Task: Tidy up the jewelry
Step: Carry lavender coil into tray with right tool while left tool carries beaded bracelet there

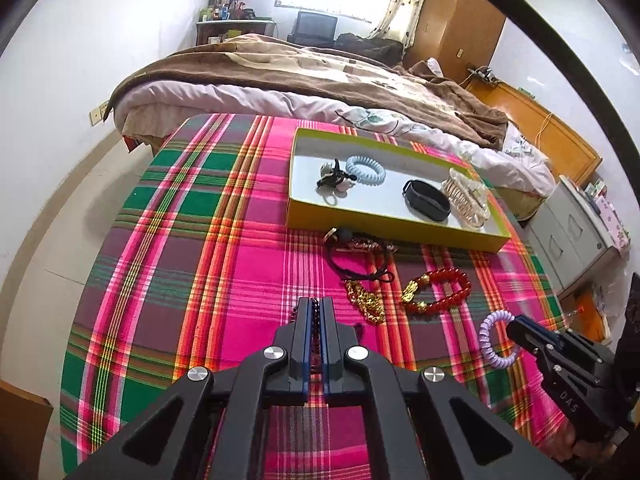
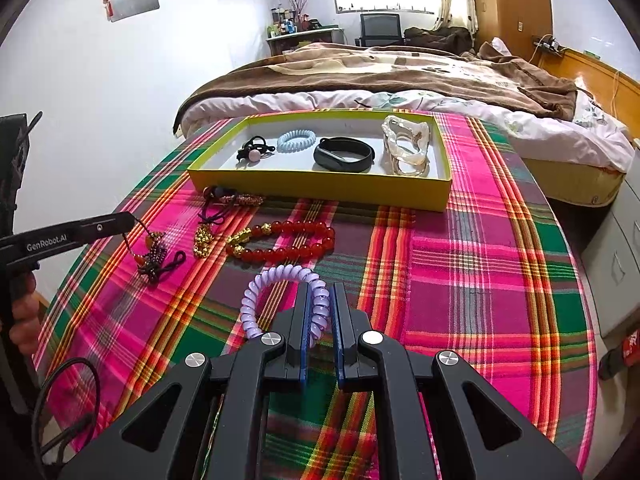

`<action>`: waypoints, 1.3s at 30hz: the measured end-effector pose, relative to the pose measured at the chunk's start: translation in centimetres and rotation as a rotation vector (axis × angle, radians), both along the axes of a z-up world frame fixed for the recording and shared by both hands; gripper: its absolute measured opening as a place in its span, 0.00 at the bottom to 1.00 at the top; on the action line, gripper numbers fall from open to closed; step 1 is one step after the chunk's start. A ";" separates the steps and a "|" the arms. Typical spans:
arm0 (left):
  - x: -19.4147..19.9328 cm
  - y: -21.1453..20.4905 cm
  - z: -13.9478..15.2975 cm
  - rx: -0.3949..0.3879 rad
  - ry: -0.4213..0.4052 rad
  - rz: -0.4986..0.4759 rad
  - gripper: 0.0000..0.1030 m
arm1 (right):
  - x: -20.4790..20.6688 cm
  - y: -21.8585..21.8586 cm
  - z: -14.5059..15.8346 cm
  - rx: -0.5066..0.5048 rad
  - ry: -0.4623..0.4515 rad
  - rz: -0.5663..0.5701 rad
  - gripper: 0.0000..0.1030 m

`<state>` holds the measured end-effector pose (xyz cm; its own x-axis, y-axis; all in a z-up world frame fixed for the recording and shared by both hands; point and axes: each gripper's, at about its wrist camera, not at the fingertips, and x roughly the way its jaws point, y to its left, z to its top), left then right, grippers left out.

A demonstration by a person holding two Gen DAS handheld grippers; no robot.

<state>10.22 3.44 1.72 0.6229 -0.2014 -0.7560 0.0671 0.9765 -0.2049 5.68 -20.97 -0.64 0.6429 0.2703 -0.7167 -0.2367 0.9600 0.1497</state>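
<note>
My left gripper (image 1: 316, 304) is shut on a dark beaded bracelet (image 1: 315, 320), which dangles from it above the plaid cloth in the right wrist view (image 2: 154, 254). My right gripper (image 2: 324, 292) is shut on a purple spiral hair tie (image 2: 276, 280), also seen in the left wrist view (image 1: 494, 338). A yellow tray (image 1: 388, 230) holds a black hair tie with beads (image 1: 334, 178), a blue spiral tie (image 1: 366, 170), a black band (image 1: 426, 200) and a clear claw clip (image 1: 466, 196). A red bead bracelet (image 2: 292, 240), a gold chain (image 2: 202, 240) and a dark cord piece (image 2: 232, 200) lie before the tray.
The round table (image 2: 500, 264) wears a pink and green plaid cloth. A bed (image 2: 400, 76) with a brown blanket stands just behind it. A grey drawer cabinet (image 1: 576, 240) stands at the right. A black cable (image 2: 64, 400) loops at the table's near left edge.
</note>
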 end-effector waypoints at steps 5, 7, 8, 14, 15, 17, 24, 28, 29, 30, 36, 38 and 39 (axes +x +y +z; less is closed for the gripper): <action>0.0 0.2 0.3 -0.008 0.003 0.001 0.03 | -0.1 -0.3 0.1 0.006 -0.004 -0.004 0.09; -0.2 0.2 0.8 -0.024 -0.008 -0.008 0.03 | -0.1 -0.3 0.3 0.007 -0.007 -0.004 0.09; -0.3 0.2 1.0 -0.026 -0.013 -0.009 0.03 | -0.1 -0.3 0.4 0.008 -0.012 -0.004 0.09; -0.2 0.0 3.6 -0.041 -0.066 -0.037 0.03 | 0.3 -0.2 1.9 0.017 -0.041 0.001 0.09; -0.2 0.0 3.9 -0.042 -0.072 -0.037 0.03 | 0.5 -0.2 2.1 0.018 -0.046 0.002 0.09; 0.0 -0.1 4.6 -0.037 -0.088 -0.043 0.03 | 1.0 0.0 2.9 0.019 -0.060 0.003 0.09; 2.5 -0.4 6.2 -0.035 -0.107 -0.064 0.03 | 3.4 1.0 4.8 0.002 -0.095 0.007 0.09; 4.7 -0.6 6.4 -0.046 -0.093 -0.074 0.03 | 5.7 1.4 5.6 0.007 -0.098 0.005 0.09; 5.3 -0.8 6.6 -0.048 -0.096 -0.078 0.03 | 6.7 1.5 5.8 0.005 -0.097 -0.002 0.09; 5.7 -0.8 6.7 -0.050 -0.096 -0.079 0.03 | 7.1 1.5 5.9 0.003 -0.096 -0.007 0.09; 8.8 -1.6 7.2 -0.063 -0.104 -0.091 0.03 | 11.7 1.3 6.0 -0.010 -0.088 -0.039 0.09; 9.9 -2.1 6.9 -0.064 -0.100 -0.097 0.03 | 13.5 1.1 5.8 -0.025 -0.081 -0.055 0.09; 10.5 -2.2 6.7 -0.068 -0.095 -0.100 0.03 | 13.9 1.1 5.8 -0.026 -0.077 -0.060 0.09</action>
